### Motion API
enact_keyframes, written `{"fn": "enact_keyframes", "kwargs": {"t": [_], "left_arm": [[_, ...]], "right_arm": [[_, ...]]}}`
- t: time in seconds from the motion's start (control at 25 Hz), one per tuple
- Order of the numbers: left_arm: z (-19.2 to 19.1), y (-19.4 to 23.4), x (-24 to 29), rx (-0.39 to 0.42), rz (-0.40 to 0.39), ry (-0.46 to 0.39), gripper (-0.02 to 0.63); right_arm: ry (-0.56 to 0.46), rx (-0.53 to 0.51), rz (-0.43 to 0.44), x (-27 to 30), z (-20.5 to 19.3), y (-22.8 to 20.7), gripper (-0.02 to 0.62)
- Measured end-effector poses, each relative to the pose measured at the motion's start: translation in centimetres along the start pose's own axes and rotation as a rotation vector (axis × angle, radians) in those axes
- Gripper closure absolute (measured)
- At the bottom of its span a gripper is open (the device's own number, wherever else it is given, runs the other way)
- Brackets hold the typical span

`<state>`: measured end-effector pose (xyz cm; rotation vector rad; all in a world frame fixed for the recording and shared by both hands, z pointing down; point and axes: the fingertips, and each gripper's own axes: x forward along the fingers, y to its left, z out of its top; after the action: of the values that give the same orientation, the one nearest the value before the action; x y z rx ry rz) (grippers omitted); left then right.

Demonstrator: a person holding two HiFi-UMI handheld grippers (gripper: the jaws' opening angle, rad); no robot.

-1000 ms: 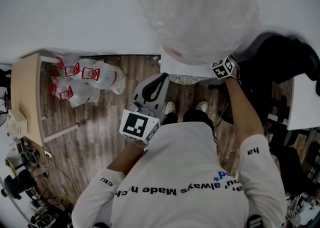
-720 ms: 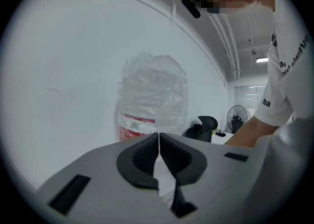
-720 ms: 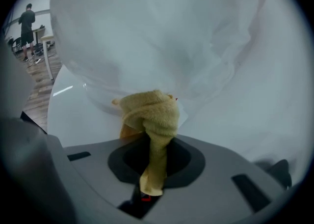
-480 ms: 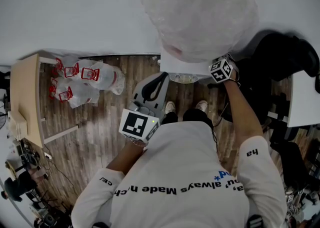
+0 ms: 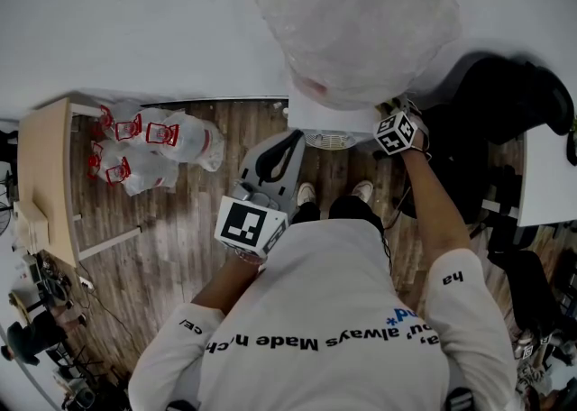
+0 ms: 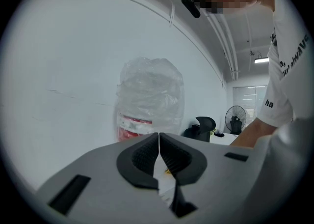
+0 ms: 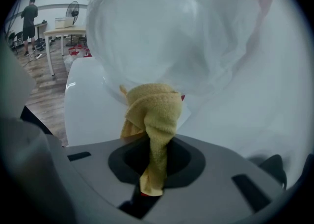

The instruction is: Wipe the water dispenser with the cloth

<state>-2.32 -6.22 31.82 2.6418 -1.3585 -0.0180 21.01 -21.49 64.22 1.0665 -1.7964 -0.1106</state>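
Note:
The water dispenser (image 5: 317,123) is white, with a big plastic-wrapped bottle (image 5: 356,22) on top; the bottle (image 7: 171,26) fills the right gripper view above the white body (image 7: 91,105). My right gripper (image 7: 156,156) is shut on a yellow cloth (image 7: 153,115), whose bunched end lies against the dispenser top just under the bottle. In the head view its marker cube (image 5: 399,132) sits at the dispenser's right front corner. My left gripper (image 5: 275,161) hangs shut and empty in front of the dispenser; its closed jaws (image 6: 159,154) point toward the bottle (image 6: 149,102).
A wooden table (image 5: 43,175) stands at the left, with plastic bags with red print (image 5: 153,148) on the floor beside it. A dark office chair (image 5: 505,116) and a white desk (image 5: 545,184) are at the right. The white wall (image 5: 135,22) is behind the dispenser.
My right gripper with the cloth has slid a little to the left and nearer along the dispenser top under the bottle. The left gripper has stayed put.

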Motion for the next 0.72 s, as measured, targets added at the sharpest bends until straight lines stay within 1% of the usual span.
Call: {"fn": "enact_keyframes", "kwargs": {"t": [0.72], "left_arm": [[0.0, -0.5, -1.9, -0.007, -0.016, -0.009, 0.58]], "right_arm": [[0.016, 0.005, -0.023, -2.6, -1.3, 2.4, 0.551]]}}
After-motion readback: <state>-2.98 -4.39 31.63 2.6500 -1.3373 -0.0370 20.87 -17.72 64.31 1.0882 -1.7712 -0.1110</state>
